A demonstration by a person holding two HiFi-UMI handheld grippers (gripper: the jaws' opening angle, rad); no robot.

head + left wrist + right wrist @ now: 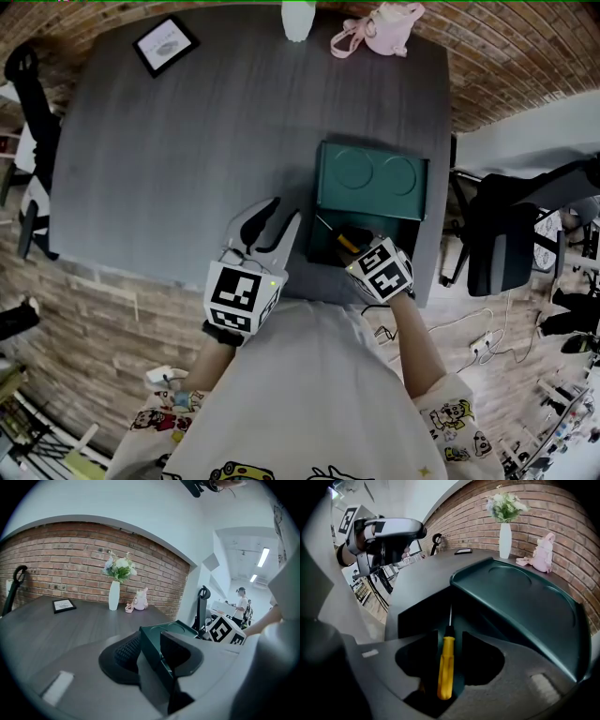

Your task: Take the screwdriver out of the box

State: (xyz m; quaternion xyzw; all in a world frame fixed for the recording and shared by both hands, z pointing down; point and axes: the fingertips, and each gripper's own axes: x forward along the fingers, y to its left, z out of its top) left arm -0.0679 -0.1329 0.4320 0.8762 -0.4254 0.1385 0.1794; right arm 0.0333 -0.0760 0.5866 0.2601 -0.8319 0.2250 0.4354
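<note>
A dark green box stands open at the table's near right, its lid laid back flat. Inside lies a screwdriver with a yellow handle and thin metal shaft, seen also as the screwdriver in the head view. My right gripper reaches into the box with one jaw on each side of the handle, a small gap left on both sides. My left gripper stands open just left of the box; from my left gripper the box's near corner shows between the jaws.
At the table's far edge stand a white vase with flowers, a pink soft toy and a small picture frame. A black chair stands right of the table. A person stands far off.
</note>
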